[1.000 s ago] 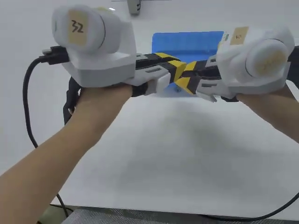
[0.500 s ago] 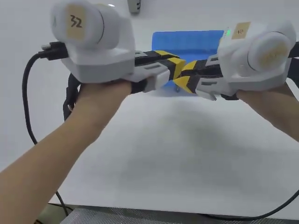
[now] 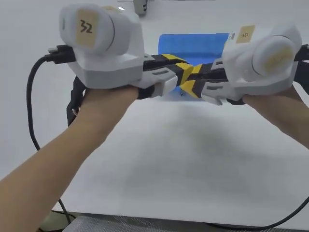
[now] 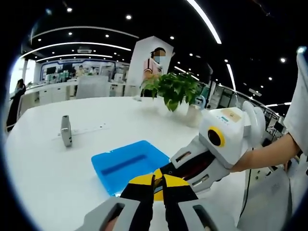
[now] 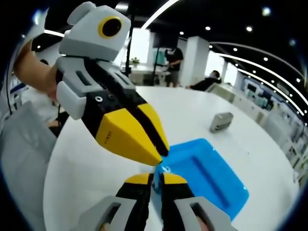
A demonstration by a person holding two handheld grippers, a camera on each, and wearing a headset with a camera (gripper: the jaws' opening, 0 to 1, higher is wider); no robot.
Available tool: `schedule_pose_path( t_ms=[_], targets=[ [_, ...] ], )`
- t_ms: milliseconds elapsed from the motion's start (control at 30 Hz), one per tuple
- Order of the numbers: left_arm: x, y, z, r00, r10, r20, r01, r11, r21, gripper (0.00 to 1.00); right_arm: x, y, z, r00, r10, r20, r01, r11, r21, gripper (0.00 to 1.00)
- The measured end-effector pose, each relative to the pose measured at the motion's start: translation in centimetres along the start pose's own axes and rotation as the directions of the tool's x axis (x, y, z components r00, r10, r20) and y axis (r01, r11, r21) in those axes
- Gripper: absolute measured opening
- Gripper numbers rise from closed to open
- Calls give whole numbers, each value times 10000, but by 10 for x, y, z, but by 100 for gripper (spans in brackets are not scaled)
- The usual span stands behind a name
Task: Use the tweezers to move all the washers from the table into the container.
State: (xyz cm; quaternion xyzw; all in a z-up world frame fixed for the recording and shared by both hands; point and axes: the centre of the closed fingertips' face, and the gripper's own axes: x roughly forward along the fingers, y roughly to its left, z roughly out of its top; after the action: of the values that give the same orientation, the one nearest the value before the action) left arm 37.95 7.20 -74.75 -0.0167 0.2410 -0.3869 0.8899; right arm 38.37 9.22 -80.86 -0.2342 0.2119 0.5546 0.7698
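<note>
Above the white tabletop, both forearms are held forward and angled inward, so the left claw and the right claw point at each other with their yellow tips touching or nearly so. Each claw's jaws are pressed together; I cannot tell whether anything is pinched between them. Just beyond the tips, the blue container lies flat on the tabletop.

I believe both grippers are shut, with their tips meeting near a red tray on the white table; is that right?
Not quite: the tray is blue, not red, as the left gripper view shows. The rest stands: the left gripper and the right gripper are both shut, and their tips meet near the tray on the white table.
</note>
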Motion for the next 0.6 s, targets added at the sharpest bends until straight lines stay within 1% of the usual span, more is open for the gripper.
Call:
schedule_pose_path(
  t_ms=[67, 100, 167, 200, 233, 267, 333, 433, 533, 600],
  targets=[
    [0, 0, 0, 10000, 17, -9, -17, 9999, 99, 3, 0, 1, 0, 10000, 17, 1, -17, 10000, -18, 4],
    [0, -1, 0, 10000, -23, 10, 23, 10000, 25, 3, 1, 1, 0, 10000, 39, -17, -39, 10000, 26, 4],
    [0, -2, -1, 9999, -112, -3, 112, 9999, -93, 3, 3, 1, -4, 9996, 24, -270, -21, 9999, 115, 4],
    [0, -2, -1, 9999, -127, 2, 127, 9999, -77, 3, 3, 1, -6, 9991, -41, -415, 39, 10000, -50, 4],
    [0, -3, -1, 9999, -144, -8, 144, 9999, -38, 3, 4, 1, -6, 9985, -177, -510, 147, 9981, -591, 4],
    [0, -2, -1, 9999, -134, 0, 134, 9999, -21, 3, 4, 2, -6, 9985, -201, -511, 175, 9985, -509, 4],
    [0, -3, -1, 9999, -150, 19, 150, 9999, -54, 3, 2, 3, -5, 9983, -243, -528, 212, 9980, -588, 4],
    [0, -4, -2, 9998, -221, 27, 221, 9995, -247, 3, 1, 2, -6, 9983, -242, -537, 218, 9987, -452, 3],
    [-1, -6, -4, 9997, -245, -50, 244, 9995, -192, 3, 0, 3, -7, 9979, -210, -606, 181, 9987, -485, 3],
    [-2, -10, -3, 9996, -284, -55, 284, 9995, -150, 3, -4, 5, -8, 9975, -255, -658, 217, 9981, -583, 3]
  ],
)
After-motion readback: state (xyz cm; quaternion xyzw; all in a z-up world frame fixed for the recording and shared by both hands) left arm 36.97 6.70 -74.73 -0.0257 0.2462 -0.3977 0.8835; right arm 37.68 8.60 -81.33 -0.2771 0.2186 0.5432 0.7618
